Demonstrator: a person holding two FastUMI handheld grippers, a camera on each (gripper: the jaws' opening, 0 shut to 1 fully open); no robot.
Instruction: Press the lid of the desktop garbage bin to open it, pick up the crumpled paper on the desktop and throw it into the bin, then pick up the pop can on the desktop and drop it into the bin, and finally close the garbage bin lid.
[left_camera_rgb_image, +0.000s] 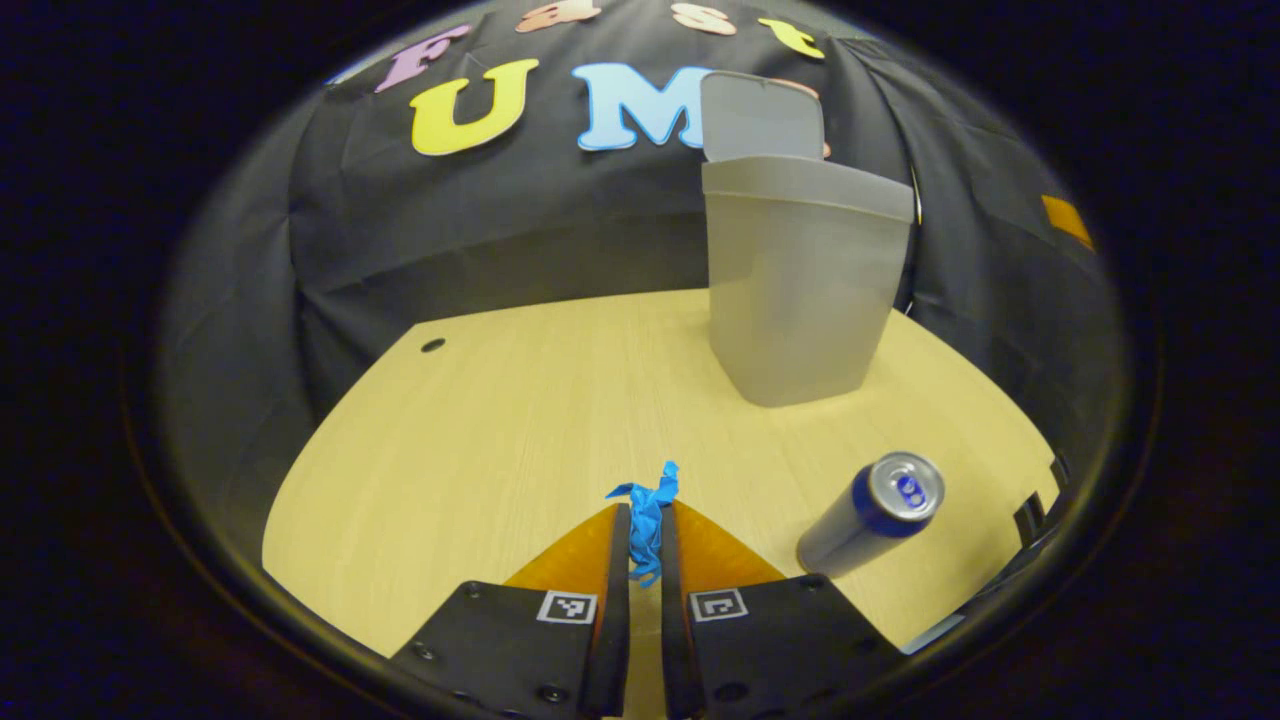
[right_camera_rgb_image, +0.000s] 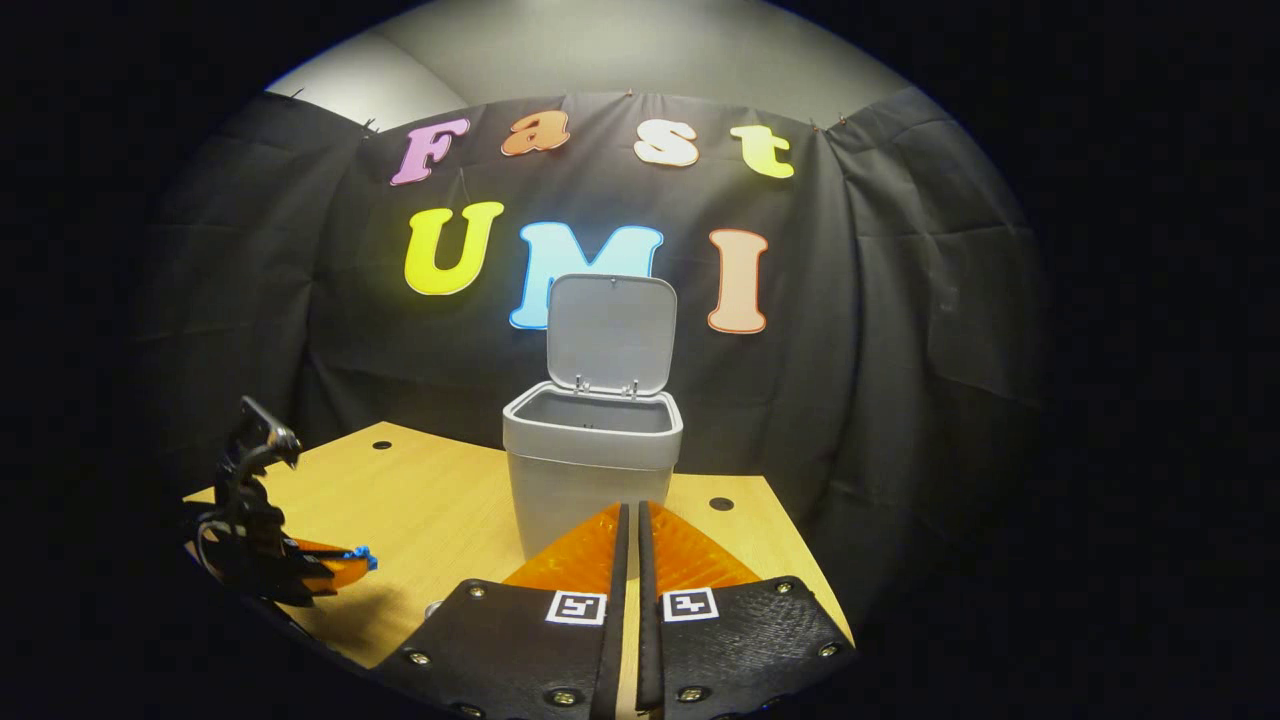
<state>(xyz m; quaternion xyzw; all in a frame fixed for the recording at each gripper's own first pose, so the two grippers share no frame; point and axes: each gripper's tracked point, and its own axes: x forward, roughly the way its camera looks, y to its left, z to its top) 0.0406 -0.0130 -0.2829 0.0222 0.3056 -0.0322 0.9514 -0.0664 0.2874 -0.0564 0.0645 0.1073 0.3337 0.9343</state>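
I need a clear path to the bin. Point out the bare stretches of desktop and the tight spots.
The widest bare wood lies left of the garbage bin, between the left claw holding the crumpled paper and the cloth wall. A narrower strip runs from the claw up to the bin's base. It is crowded on the right, where the pop can stands before the bin.

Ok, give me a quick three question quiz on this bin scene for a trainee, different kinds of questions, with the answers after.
1. True or false: the lid of the garbage bin stands open.
2. What is the left tool shut on? A) the pop can B) the blue crumpled paper C) nothing
3. Fill in: the pop can stands on the ____.

Key: 1 true. 2 B: the blue crumpled paper is pinched between both fingers. 3 table, to the right of the left tool in the left gripper view. The right tool is shut and empty.
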